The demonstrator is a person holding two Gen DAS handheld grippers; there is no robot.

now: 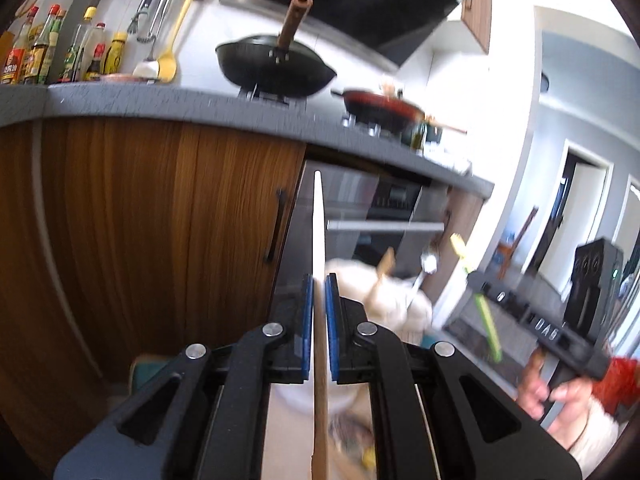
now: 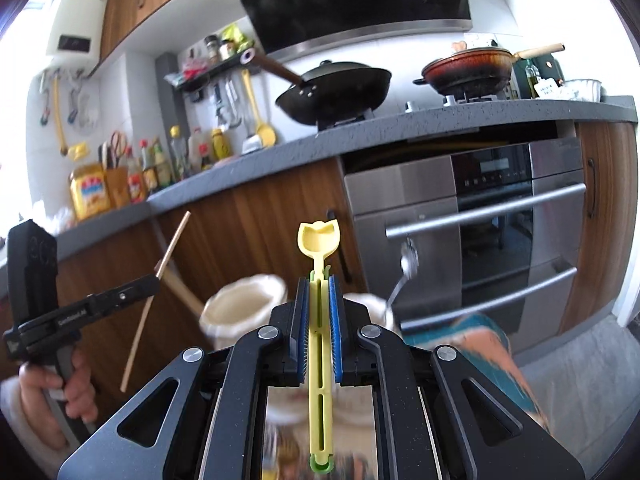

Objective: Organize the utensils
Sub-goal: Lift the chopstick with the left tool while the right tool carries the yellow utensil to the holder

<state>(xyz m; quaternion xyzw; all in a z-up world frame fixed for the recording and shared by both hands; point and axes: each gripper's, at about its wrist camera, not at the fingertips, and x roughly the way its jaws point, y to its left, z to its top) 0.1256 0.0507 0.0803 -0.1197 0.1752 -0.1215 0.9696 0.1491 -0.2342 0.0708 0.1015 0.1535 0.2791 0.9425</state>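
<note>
Wooden chopstick sits clamped between the blue pads of the left claw, its pale tip pointing up toward the oven; seen from the right wrist, the same stick crosses the left claw at a slant. Right claw is clenched on a yellow-green plastic spoon, bowl end forward, in front of the oven. Both claws hang below the grey counter edge. Just left of the oven, low down, stands a blurred cream holder; a metal spoon rises from a second cream holder beside it. Black wok rests on the hob above the oven.
</note>
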